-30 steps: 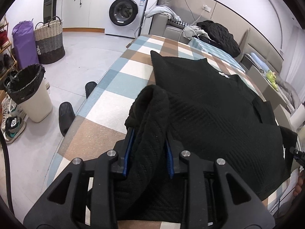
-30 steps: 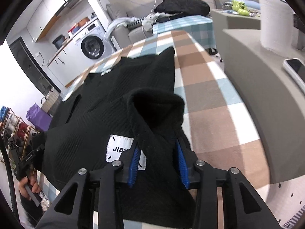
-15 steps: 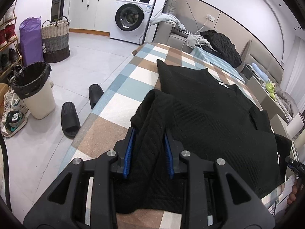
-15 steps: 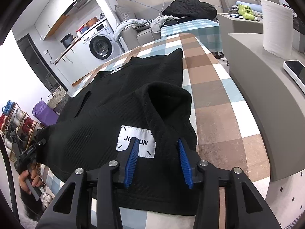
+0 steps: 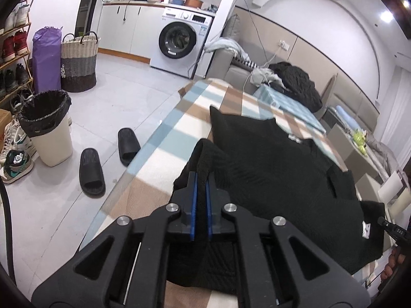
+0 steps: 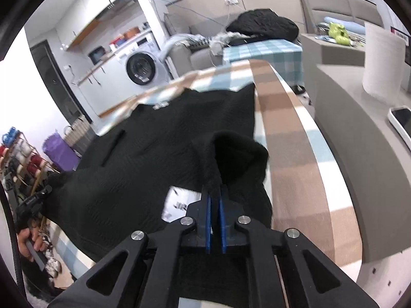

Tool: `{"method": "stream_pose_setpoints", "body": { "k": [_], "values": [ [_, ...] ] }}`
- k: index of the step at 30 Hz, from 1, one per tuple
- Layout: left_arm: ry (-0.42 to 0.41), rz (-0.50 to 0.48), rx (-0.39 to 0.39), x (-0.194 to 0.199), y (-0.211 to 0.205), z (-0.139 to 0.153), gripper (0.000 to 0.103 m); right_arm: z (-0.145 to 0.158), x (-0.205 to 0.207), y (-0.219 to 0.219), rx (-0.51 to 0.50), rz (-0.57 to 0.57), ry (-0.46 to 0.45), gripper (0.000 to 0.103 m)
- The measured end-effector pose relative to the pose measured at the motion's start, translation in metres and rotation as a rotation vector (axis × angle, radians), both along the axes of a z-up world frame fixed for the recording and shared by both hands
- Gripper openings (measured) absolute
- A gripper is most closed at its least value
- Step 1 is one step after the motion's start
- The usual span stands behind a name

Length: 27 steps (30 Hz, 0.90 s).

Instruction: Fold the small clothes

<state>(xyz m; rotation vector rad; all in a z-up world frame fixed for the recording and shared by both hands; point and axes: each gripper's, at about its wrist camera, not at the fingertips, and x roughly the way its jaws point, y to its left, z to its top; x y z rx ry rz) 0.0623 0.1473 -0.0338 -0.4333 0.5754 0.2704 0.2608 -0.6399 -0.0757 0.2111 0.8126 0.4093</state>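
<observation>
Now the black garment [image 5: 269, 169] lies spread on the checked table [image 5: 164, 138], and both near corners are taken: the left gripper [image 5: 201, 179] and the right gripper [image 6: 215, 192] have just been closing and pinch bunched cloth. Next, I think, both must lift together and carry this edge toward the far side

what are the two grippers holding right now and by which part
Both hold the black garment. The left hand-held gripper pinches a raised fold at its near corner; the right hand-held gripper pinches a bunched fold beside the white label, at the other near corner.
</observation>
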Motion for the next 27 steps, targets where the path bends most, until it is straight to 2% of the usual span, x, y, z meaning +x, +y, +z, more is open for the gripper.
{"method": "stream_pose_setpoints", "body": {
  "k": [4, 6, 12, 16, 18, 20, 22, 24, 27],
  "values": [
    [-0.048, -0.009, -0.010, 0.016, 0.005, 0.017, 0.003, 0.022, 0.020, -0.011, 0.126, -0.027, -0.029, 0.005],
    [-0.065, -0.010, 0.011, 0.030, 0.007, 0.027, 0.003, 0.031, 0.037, -0.015, 0.175, -0.056, -0.040, 0.005],
    [-0.085, -0.004, 0.028, 0.082, 0.020, 0.045, 0.003, 0.040, 0.090, -0.015, 0.212, -0.147, -0.051, 0.005],
    [-0.025, -0.009, 0.018, 0.122, 0.025, 0.036, 0.003, 0.029, 0.119, -0.006, 0.163, -0.201, -0.009, 0.005],
    [0.040, 0.008, -0.016, 0.137, 0.028, 0.022, 0.004, 0.014, 0.134, -0.001, 0.127, -0.198, 0.058, 0.010],
    [0.096, 0.001, -0.045, 0.147, 0.030, 0.008, 0.006, -0.001, 0.140, -0.004, 0.131, -0.194, 0.144, 0.019],
    [0.121, 0.004, -0.050, 0.147, 0.030, -0.003, 0.015, -0.011, 0.133, -0.012, 0.170, -0.185, 0.189, 0.036],
    [0.124, 0.003, -0.059, 0.140, 0.030, -0.010, 0.027, -0.014, 0.117, -0.022, 0.184, -0.176, 0.191, 0.040],
    [0.132, 0.008, -0.059, 0.126, 0.030, -0.018, 0.034, -0.016, 0.090, -0.033, 0.210, -0.146, 0.190, 0.042]
  ]
}}
